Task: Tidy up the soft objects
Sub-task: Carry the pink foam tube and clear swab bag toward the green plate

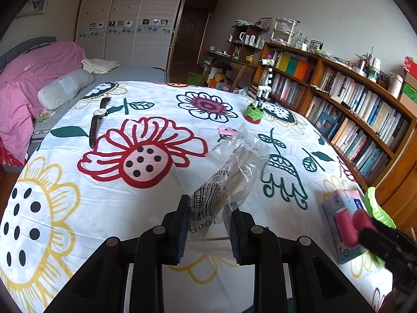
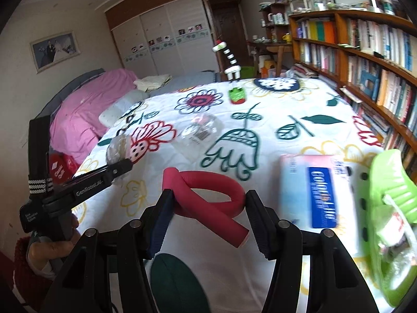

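Both of your grippers are loaded above the flowered bedspread [image 1: 109,182].

Your left gripper [image 1: 207,224] is clamped on a crinkled clear plastic bag [image 1: 229,172] printed with a barcode (something white shows inside it), and the bag sticks up and forward from between the pads, lifted off the cloth. Your right gripper [image 2: 208,217] has its jaws closed about halfway on a red foam roller [image 2: 208,190] twisted into a loop, both pads pressing its sides. Just right of that roller lies a pale tissue pack [image 2: 312,187] with blue lettering, and beside the pack sits a green basket [image 2: 385,177] with bagged items in it. Farther back on the bedspread you have a wristwatch [image 1: 97,120] on the left, a striped toy figure [image 1: 260,96] on a green base, and another clear bag [image 2: 202,130] lying flat.
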{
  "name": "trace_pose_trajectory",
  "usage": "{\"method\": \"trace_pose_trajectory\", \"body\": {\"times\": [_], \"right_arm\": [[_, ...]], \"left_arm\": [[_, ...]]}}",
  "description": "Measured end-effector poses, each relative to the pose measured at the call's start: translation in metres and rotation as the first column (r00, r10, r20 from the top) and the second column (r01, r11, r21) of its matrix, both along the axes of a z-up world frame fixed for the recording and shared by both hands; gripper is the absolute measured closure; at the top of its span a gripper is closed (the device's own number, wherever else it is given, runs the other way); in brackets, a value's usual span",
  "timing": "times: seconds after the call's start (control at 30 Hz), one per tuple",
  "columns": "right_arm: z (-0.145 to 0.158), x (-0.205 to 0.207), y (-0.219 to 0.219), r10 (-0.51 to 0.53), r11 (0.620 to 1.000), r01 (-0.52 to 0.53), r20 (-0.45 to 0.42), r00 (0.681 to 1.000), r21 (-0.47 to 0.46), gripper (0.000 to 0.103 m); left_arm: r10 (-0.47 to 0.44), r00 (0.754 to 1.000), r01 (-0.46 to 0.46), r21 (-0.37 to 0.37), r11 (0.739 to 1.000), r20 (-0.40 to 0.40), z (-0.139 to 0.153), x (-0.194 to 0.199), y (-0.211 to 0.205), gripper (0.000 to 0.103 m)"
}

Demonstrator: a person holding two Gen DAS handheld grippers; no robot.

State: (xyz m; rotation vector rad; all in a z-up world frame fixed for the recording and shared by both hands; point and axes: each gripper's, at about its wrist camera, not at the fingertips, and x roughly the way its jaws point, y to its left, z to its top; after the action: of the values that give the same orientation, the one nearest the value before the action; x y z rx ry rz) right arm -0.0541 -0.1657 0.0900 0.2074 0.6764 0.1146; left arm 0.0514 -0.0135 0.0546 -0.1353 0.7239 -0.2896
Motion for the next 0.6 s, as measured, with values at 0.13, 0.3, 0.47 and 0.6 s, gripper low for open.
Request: {"method": "trace_pose_trajectory", "body": {"times": [0.13, 0.3, 0.47, 0.6], "right_arm": [[0.004, -0.015, -0.027, -0.07, 0.998, 0.069, 0.017, 0.997, 0.012, 0.046], [0.003, -0.034, -0.065, -0.166, 0.986, 0.166, 0.022, 0.986, 0.033, 0.046], [0.002, -0.055, -0.1, -0.246, 0.969, 0.245, 0.023, 0.969, 0.03, 0.046], [0.002, -0.075, -0.13, -0.319, 0.948, 0.318, 0.027, 0.948, 0.025, 0.045]], "left_arm": [[-0.012, 1.0, 0.011, 0.01, 1.0, 0.016, 0.006, -0.006, -0.009, 0.074], [-0.04, 0.999, 0.039, 0.024, 0.999, 0.031, 0.013, -0.013, -0.026, 0.074], [-0.07, 0.997, 0.068, 0.037, 0.997, 0.042, 0.019, -0.02, -0.043, 0.074], [-0.1, 0.994, 0.098, 0.039, 0.994, 0.05, 0.025, -0.025, -0.056, 0.074]]}}
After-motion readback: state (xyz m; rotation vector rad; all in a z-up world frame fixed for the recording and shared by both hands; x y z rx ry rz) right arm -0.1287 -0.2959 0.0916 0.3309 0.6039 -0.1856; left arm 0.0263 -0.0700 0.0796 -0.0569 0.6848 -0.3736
